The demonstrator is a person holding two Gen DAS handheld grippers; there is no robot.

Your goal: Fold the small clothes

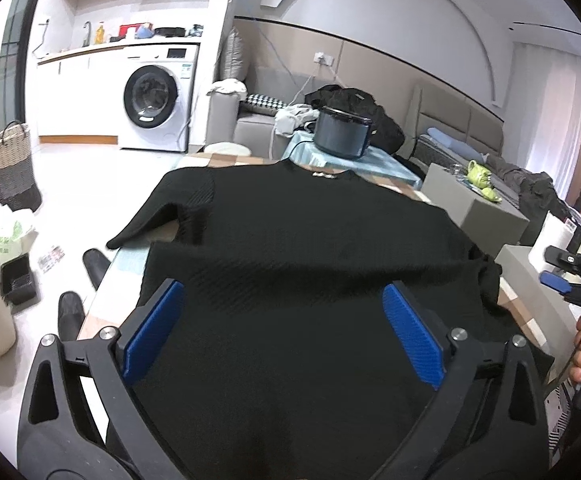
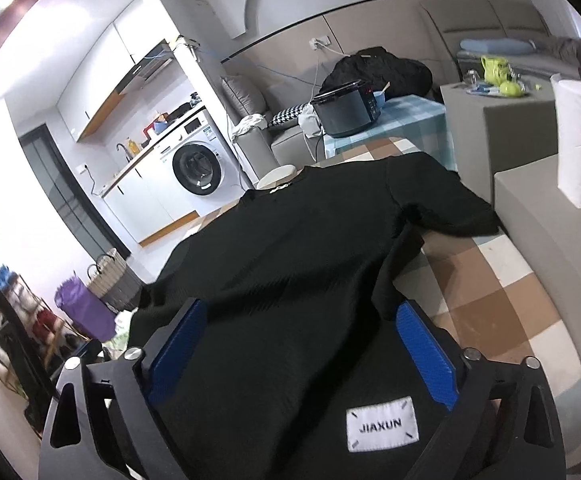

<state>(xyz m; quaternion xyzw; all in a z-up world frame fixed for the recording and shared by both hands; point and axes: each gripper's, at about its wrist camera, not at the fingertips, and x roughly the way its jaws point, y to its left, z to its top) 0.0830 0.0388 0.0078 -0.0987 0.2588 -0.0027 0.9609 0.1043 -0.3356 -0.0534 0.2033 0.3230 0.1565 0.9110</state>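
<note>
The left gripper (image 1: 284,328) stands released, its blue pads (image 1: 154,332) wide apart over the hem end of the black sweater (image 1: 290,232). The sweater lies spread on the checkered table (image 2: 490,292), long axis running from six o'clock up to twelve, collar pointing toward the dark cooker (image 1: 342,132) at twelve. One sleeve reaches toward nine o'clock, the other toward three. The right gripper (image 2: 302,356) is likewise spread; cloth lies between its pads, apparently unpinched, with a white label (image 2: 382,424) at six.

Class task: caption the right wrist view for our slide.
Right gripper, fingers apart, over a black shirt on the checked table.
</note>
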